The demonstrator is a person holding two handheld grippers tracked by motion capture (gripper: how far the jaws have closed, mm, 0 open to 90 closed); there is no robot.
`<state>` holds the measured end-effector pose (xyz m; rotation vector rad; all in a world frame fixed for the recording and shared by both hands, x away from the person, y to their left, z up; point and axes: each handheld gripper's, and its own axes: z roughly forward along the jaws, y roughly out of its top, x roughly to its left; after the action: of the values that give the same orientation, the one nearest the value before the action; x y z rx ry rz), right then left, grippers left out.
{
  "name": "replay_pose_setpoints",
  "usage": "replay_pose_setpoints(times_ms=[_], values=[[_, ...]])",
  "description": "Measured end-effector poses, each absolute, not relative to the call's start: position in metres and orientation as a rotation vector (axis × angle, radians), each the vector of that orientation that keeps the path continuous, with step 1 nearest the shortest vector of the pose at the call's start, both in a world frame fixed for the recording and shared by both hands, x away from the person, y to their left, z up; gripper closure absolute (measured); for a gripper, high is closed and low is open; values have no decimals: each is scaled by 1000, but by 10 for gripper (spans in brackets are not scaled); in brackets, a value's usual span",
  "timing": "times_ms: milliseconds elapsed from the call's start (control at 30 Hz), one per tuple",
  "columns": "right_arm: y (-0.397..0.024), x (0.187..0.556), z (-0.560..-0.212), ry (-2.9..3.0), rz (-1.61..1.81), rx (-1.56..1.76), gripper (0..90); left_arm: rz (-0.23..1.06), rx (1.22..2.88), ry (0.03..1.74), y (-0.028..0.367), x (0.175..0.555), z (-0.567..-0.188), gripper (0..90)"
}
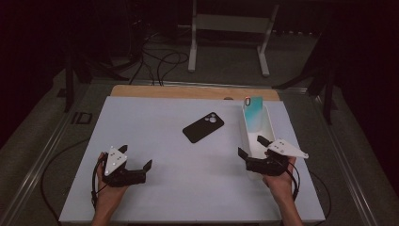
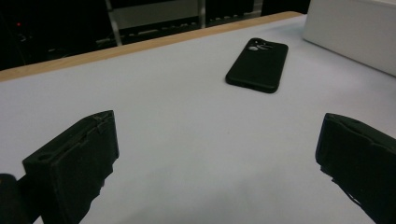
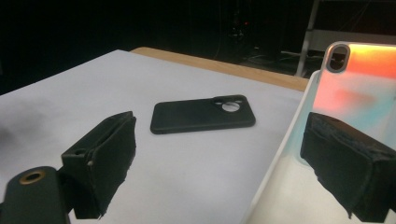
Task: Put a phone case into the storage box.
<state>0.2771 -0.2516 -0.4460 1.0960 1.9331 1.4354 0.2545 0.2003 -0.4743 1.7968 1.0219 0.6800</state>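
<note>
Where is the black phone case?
In the high view the black phone case lies flat mid-table on the white table, just left of the white bin.

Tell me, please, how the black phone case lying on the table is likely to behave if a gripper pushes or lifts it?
The black phone case lies flat on the smooth white table, so it would probably slide rather than roll or tip. It looks thin and hollow, so likely light and a little flexible. Its low edge may make it awkward to pinch.
</note>
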Motion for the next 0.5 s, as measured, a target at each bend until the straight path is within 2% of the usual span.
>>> replay_pose_setpoints(times_ms=[500], values=[[-255, 280, -446, 1924, 1407, 1119, 102, 610, 1851, 986, 161, 311, -452, 0]])
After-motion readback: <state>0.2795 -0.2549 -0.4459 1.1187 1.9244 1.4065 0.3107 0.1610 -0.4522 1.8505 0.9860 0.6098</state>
